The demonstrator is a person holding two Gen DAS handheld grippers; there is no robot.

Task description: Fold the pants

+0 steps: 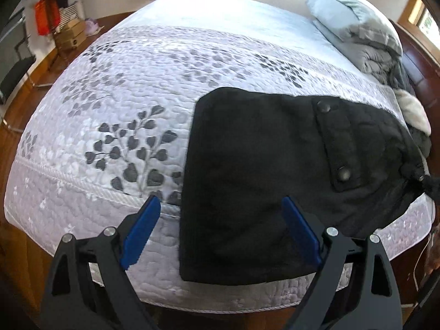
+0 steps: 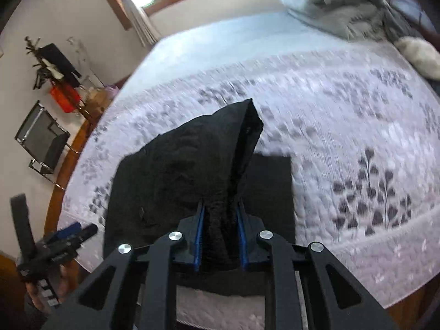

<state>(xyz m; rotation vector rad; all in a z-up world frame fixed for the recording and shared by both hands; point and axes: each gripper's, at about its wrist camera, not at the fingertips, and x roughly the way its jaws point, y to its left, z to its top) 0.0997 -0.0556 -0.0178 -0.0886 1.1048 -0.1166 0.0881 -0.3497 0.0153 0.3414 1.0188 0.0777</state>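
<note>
Black pants [image 1: 261,170] lie folded on the bed near its front edge, with a snap-button pocket flap toward the right. My left gripper [image 1: 220,214] is open and empty, held above the pants' near left edge. In the right wrist view, my right gripper [image 2: 220,220] is shut on a bunched end of the black pants [image 2: 198,159] and lifts it off the layer below. The left gripper also shows in the right wrist view [image 2: 68,233], at the lower left beside the bed.
The bed has a white quilt with grey leaf print [image 1: 132,104]. A grey pillow and rumpled blanket [image 1: 363,27] lie at the far right. A chair [image 2: 44,143], boxes [image 1: 68,35] and hanging clothes stand by the wall on the wooden floor.
</note>
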